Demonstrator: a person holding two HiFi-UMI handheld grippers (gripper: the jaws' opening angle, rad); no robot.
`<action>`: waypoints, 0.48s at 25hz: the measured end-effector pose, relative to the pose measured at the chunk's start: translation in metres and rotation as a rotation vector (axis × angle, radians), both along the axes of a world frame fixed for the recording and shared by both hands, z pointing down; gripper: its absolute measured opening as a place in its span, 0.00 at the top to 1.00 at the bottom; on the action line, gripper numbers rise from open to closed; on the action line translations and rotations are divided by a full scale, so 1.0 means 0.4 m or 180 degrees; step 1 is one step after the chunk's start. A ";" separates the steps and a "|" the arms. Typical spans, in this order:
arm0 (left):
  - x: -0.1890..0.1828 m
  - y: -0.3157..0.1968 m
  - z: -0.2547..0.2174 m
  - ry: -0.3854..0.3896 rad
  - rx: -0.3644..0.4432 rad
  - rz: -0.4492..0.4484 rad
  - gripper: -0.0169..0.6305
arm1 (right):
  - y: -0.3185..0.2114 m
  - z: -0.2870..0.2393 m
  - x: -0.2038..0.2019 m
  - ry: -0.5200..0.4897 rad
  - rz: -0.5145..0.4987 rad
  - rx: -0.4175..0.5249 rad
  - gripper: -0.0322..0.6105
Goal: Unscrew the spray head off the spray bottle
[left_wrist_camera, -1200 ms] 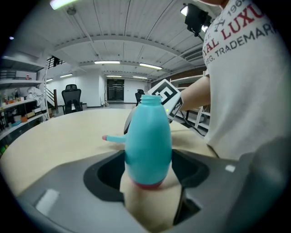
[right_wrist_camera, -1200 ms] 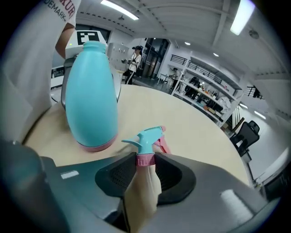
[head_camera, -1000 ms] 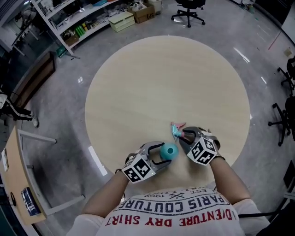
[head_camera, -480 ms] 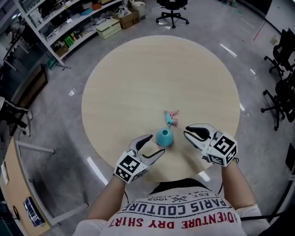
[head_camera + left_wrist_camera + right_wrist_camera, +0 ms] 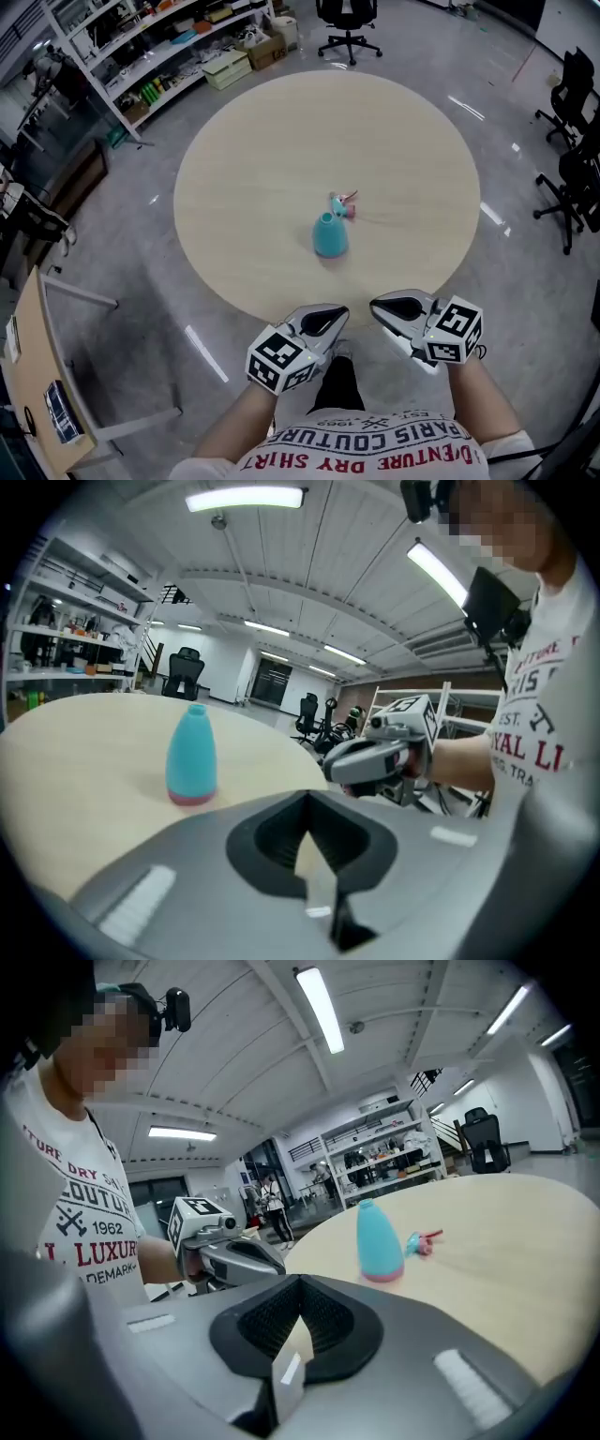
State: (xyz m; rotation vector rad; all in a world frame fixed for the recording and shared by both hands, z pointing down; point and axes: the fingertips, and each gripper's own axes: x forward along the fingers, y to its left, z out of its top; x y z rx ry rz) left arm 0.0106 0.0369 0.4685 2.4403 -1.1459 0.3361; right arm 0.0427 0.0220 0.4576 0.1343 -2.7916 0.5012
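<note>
The teal spray bottle (image 5: 329, 235) stands upright on the round table (image 5: 281, 141) with its neck bare. Its teal-and-pink spray head (image 5: 342, 204) lies on the table just behind it. Both grippers hang off the table's near edge, close to the person's body. My left gripper (image 5: 339, 314) and my right gripper (image 5: 375, 304) have just been closing and are shut with nothing between the jaws. In the left gripper view, the bottle (image 5: 191, 757) stands ahead on the left and the right gripper (image 5: 375, 757) is beside it. In the right gripper view, the bottle (image 5: 379, 1239) and spray head (image 5: 422, 1239) are apart from the jaws.
Shelves with boxes (image 5: 159, 47) line the far left of the room. An office chair (image 5: 347, 19) stands beyond the table and more chairs (image 5: 572, 141) stand at the right. A desk edge (image 5: 28, 375) is at the lower left.
Both grippers left the bottle and spray head, opened, then drew back off the table toward the person and shut. Bottle and head stay on the table, separate.
</note>
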 end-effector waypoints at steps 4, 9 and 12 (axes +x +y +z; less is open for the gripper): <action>0.130 0.177 -0.001 0.0008 -0.0015 -0.0092 0.97 | 0.177 0.000 0.135 -0.0044 0.0170 0.0004 0.95; 0.277 0.461 -0.088 -0.0135 0.0164 -0.0129 0.97 | 0.461 -0.079 0.282 -0.0144 0.0282 0.0081 0.95; 0.347 0.605 -0.162 -0.0174 0.0252 -0.0108 0.97 | 0.606 -0.143 0.350 -0.0211 0.0196 0.0117 0.95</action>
